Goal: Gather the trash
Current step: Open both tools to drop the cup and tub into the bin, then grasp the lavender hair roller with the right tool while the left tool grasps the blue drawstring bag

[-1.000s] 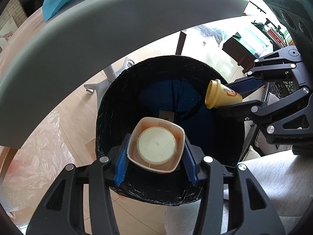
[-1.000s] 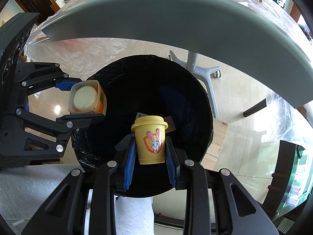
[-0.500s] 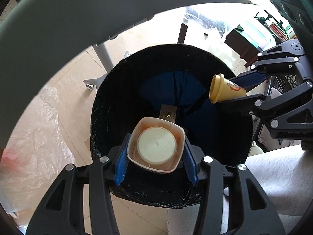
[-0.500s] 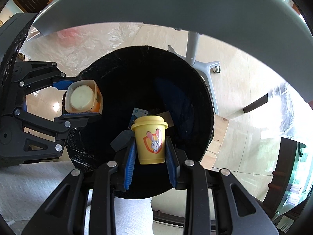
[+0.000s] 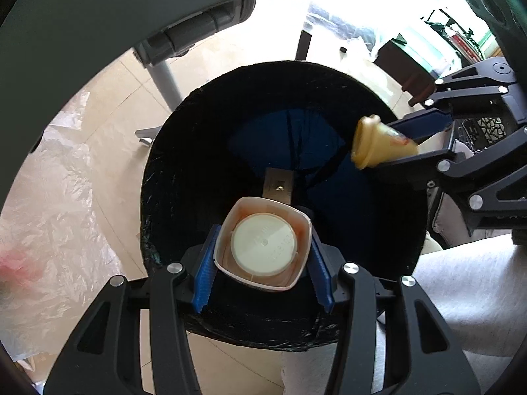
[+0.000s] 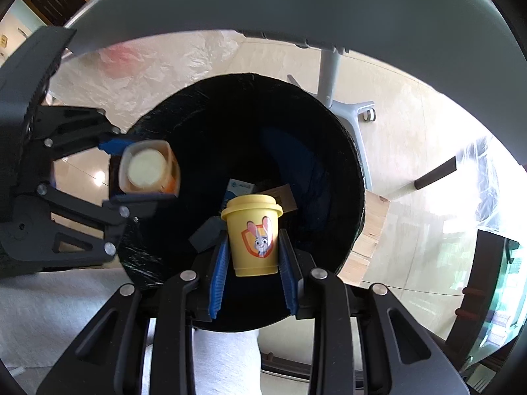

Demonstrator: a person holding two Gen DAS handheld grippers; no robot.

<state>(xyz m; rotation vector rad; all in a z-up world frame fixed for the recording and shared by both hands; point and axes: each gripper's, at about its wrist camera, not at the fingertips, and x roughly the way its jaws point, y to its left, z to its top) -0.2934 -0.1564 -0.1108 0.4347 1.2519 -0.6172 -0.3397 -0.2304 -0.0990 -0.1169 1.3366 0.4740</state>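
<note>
A black-lined trash bin stands on the floor under both grippers. My left gripper hangs over its near side. Its jaws are opening around a square white cup with a round cream lid, which sits loosely between the blue pads. From the right wrist that cup looks blurred. My right gripper is over the bin too. Its jaws are also opening, and gaps show on both sides of the yellow rabbit cup. In the left wrist view this yellow cup is blurred. Cardboard lies inside the bin.
A grey table edge arches overhead, its leg standing behind the bin. Clear plastic sheeting covers the floor to the left. A person's light grey trouser leg is close beside the bin. A wooden box sits at the bin's right.
Both pairs of jaws have spread slightly, and gaps now show beside the yellow cup. Both cups look blurred from the opposite camera. The hands have stayed over the bin.
</note>
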